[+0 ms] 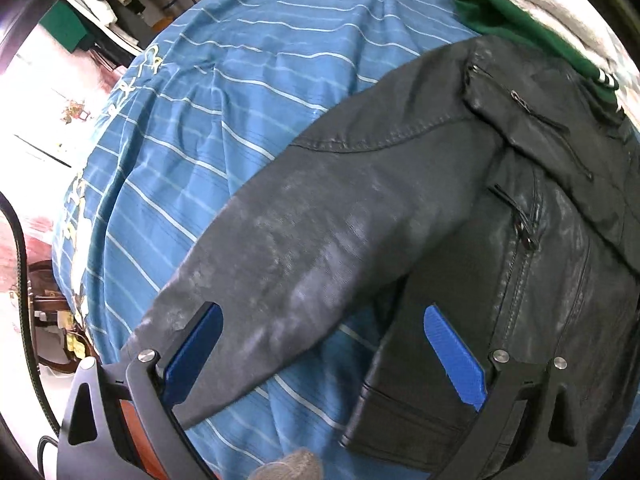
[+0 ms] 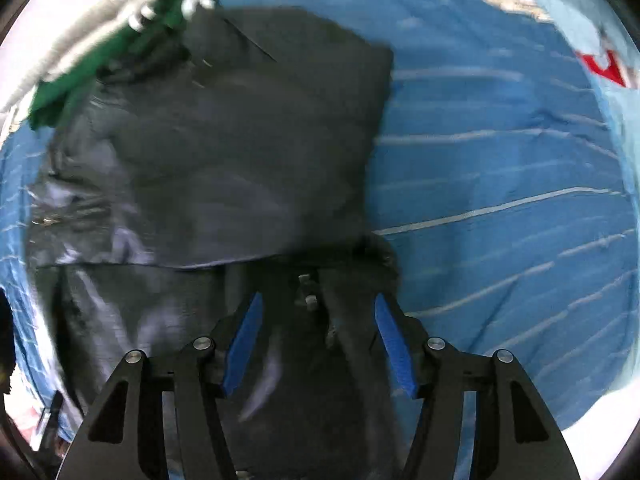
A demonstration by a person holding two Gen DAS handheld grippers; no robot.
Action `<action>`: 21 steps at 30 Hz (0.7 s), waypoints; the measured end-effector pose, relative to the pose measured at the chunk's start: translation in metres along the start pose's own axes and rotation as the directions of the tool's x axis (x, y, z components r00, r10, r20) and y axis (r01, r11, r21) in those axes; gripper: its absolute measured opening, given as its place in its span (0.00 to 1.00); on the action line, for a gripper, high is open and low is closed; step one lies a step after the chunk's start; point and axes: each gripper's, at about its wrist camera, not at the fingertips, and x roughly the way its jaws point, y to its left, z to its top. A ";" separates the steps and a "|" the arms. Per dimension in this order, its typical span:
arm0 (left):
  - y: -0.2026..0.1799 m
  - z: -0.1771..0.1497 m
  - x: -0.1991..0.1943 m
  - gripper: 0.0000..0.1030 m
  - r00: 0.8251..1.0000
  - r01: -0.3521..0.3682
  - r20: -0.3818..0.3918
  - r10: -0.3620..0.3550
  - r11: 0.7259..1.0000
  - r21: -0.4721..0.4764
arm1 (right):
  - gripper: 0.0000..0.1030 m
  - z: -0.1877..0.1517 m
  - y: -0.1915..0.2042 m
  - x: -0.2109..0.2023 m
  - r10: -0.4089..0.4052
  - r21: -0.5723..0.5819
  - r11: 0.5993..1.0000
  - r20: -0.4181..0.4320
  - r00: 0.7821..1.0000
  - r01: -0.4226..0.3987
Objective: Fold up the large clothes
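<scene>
A: Starting with the left wrist view, what step is being worked on?

B: I judge it to be the sleeve fold. The black leather jacket with zip pockets (image 1: 460, 184) is lying on the bed covered by a blue sheet with thin pale stripes (image 1: 248, 80), towards its right side. One worn, greyish sleeve (image 1: 288, 256) is stretching diagonally away from the body, down to the near left. The left hand-held gripper (image 1: 322, 354) is hovering with its blue pads spread wide, the cuff end passing by the left pad; nothing is being pinched.

A: What is the next move calling for?

B: Probably closing on the cuff and carrying the sleeve across the jacket's chest, keeping the stiff leather flat so it is not buckling.

A: Anything else there?

B: A green garment with white trim (image 1: 516, 16) is sitting at the bed's far right corner, touching the jacket's collar end.

A: And the right wrist view?

B: It is blurred. The jacket (image 2: 224, 152) is filling the left and centre, with bare striped sheet (image 2: 500, 200) to the right. The right hand-held gripper (image 2: 316, 344) is standing with jaws apart over a dark part of the jacket bearing small metal hardware, gripping nothing that I can see. The green garment (image 2: 80, 76) is showing at the far left corner.
</scene>
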 end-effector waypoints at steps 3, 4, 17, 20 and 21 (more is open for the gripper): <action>-0.007 -0.011 0.003 1.00 0.999 -0.037 -0.005 0.037 0.999 0.000 | 0.51 0.009 -0.012 0.016 -0.068 -0.033 0.997 0.052 0.996 0.070; -0.008 -0.014 0.003 1.00 0.999 -0.051 -0.011 0.051 0.999 -0.003 | 0.46 0.010 -0.026 0.014 -0.103 0.005 0.995 0.078 0.992 0.103; 0.123 -0.099 0.032 0.99 0.966 0.101 -0.110 -0.235 0.730 -0.676 | 0.53 -0.025 -0.087 -0.028 -0.023 0.022 1.000 0.069 0.997 0.022; 0.159 -0.116 0.059 0.99 0.936 0.183 -0.010 -0.351 0.512 -0.839 | 0.53 -0.038 -0.076 -0.039 0.036 -0.024 0.999 0.077 0.996 -0.035; 0.176 -0.121 0.073 0.99 0.929 0.203 0.048 -0.368 0.398 -0.895 | 0.53 -0.041 -0.070 -0.039 0.051 -0.043 0.998 0.076 0.996 -0.047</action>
